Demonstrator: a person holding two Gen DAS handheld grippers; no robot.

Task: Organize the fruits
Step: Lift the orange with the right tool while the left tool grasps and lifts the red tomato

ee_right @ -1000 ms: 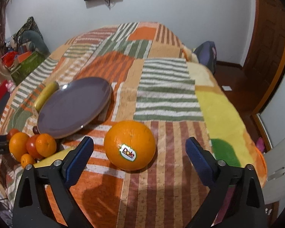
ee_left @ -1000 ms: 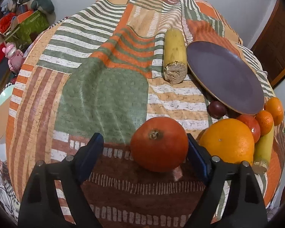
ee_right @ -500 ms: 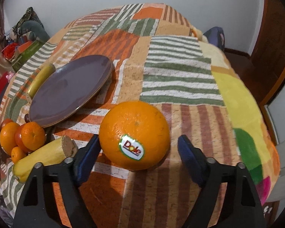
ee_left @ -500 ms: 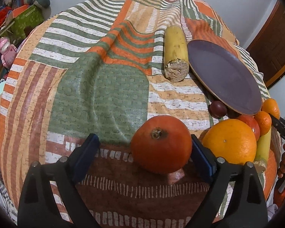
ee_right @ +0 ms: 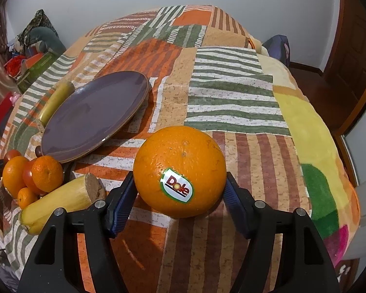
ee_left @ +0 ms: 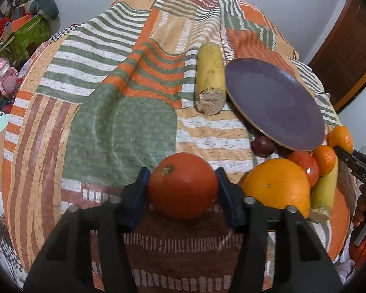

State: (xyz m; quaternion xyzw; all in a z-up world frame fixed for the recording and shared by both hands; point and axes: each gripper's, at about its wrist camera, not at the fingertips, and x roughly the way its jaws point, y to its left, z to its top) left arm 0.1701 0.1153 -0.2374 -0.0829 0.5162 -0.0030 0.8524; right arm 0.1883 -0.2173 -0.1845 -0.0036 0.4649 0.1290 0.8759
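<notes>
Between the closing pads of each gripper sits a fruit: left gripper (ee_left: pixel 181 190) pinching the red-orange fruit (ee_left: pixel 183 185), right gripper (ee_right: pixel 180 195) the stickered orange (ee_right: pixel 180 171), with the plate (ee_right: pixel 92 112) ahead to its left.

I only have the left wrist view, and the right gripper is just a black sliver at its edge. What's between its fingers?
Observer: A large orange with a Dole sticker sits between the blue pads of the right gripper. Its jaws are closing, and both pads look to be touching the fruit.
Operator: Where is that fruit relative to the plate?
Observer: In the right wrist view it is nearer the camera than the round purple plate and to its right, apart from it.
Operator: Anything beyond it on the right?
Observer: No fruit, only the patchwork blanket, which has yellow and green patches on that side.
</notes>
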